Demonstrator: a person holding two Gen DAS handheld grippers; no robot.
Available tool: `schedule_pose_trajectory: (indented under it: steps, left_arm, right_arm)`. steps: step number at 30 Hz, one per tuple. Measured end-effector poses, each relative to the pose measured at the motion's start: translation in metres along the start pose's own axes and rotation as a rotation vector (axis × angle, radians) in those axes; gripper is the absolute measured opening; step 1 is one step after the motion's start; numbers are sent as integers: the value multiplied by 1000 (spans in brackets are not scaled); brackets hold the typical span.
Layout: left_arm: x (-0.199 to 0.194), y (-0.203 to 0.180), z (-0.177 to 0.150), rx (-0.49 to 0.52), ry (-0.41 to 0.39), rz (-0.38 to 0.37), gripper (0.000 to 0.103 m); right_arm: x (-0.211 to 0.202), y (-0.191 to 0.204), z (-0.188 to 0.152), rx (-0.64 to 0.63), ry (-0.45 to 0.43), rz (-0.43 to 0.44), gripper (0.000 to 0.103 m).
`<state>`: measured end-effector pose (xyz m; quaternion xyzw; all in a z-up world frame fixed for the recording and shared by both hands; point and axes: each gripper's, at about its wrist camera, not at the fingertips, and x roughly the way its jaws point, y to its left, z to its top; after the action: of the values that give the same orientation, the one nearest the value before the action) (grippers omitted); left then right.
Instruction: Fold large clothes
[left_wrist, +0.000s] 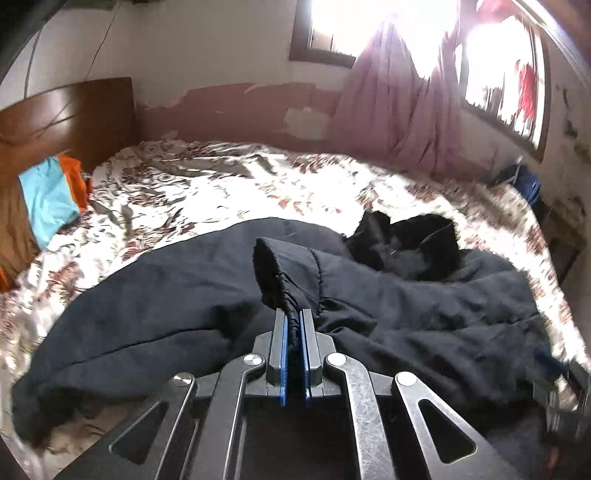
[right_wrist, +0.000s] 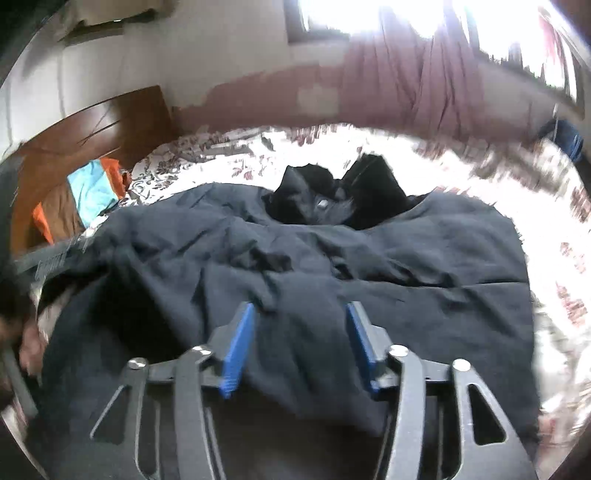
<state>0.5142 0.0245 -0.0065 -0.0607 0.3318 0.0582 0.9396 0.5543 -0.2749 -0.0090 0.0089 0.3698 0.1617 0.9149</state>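
Note:
A large dark navy jacket (left_wrist: 166, 295) lies spread on a floral bedsheet (left_wrist: 207, 192). Its black collar or hood (left_wrist: 406, 240) bunches at the far side. My left gripper (left_wrist: 294, 317) is shut on the jacket's sleeve cuff (left_wrist: 280, 266), which stands up from the fingers. In the right wrist view the jacket (right_wrist: 406, 266) fills the middle, with the collar (right_wrist: 332, 199) beyond. My right gripper (right_wrist: 301, 314) is open, its blue pads (right_wrist: 238, 350) held over the jacket's near fabric with nothing between them.
A wooden headboard (left_wrist: 62, 114) stands at the left with a cyan and orange cloth (left_wrist: 48, 192) against it. A pink curtain (left_wrist: 399, 103) hangs under bright windows at the back. A dark blue item (left_wrist: 524, 181) sits at the bed's far right.

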Motion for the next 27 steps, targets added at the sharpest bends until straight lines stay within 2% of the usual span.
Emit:
schedule_pose_trajectory:
  steps: [1, 2, 6, 9, 12, 14, 15, 16, 18, 20, 21, 22, 24, 27]
  left_arm:
    - [3, 4, -4, 10, 12, 16, 6]
    - [7, 9, -9, 13, 26, 29, 6]
    - [25, 27, -28, -25, 85, 12, 7]
    - [30, 35, -35, -40, 91, -37, 9]
    - [33, 45, -38, -93, 102, -123, 16]
    - [31, 54, -42, -145, 101, -180, 26]
    - [29, 59, -43, -168, 96, -204, 36]
    - [25, 63, -45, -184, 87, -233, 48]
    - [19, 65, -48, -195, 75, -264, 63]
    - [7, 68, -50, -207, 58, -254, 75]
    - [-2, 72, -53, -218, 42, -242, 82]
    - [-9, 77, -54, -230, 27, -244, 85]
    - [-27, 94, -61, -271, 1, -265, 88]
    - [-47, 126, -75, -343, -20, -265, 91]
  right_arm:
    - [15, 2, 2, 18, 30, 8, 30]
    - [33, 5, 5, 31, 62, 12, 26]
    - [75, 16, -1, 12, 165, -11, 25]
    - [96, 20, -10, 6, 220, -41, 25]
    - [103, 20, -17, 25, 220, -41, 26]
    - [106, 22, -19, 17, 220, -46, 26]
    - [106, 23, -20, 12, 219, -48, 26]
    - [105, 24, -21, 6, 217, -49, 28]
    - [102, 26, -22, -4, 207, -39, 34]
    - [96, 29, -25, -12, 189, -19, 47]
    - [92, 32, -25, -18, 184, -19, 58]
    - [88, 33, -25, -25, 180, -25, 64]
    - [80, 42, -28, -48, 175, -53, 70]
    - [67, 52, -30, -70, 167, -83, 73]
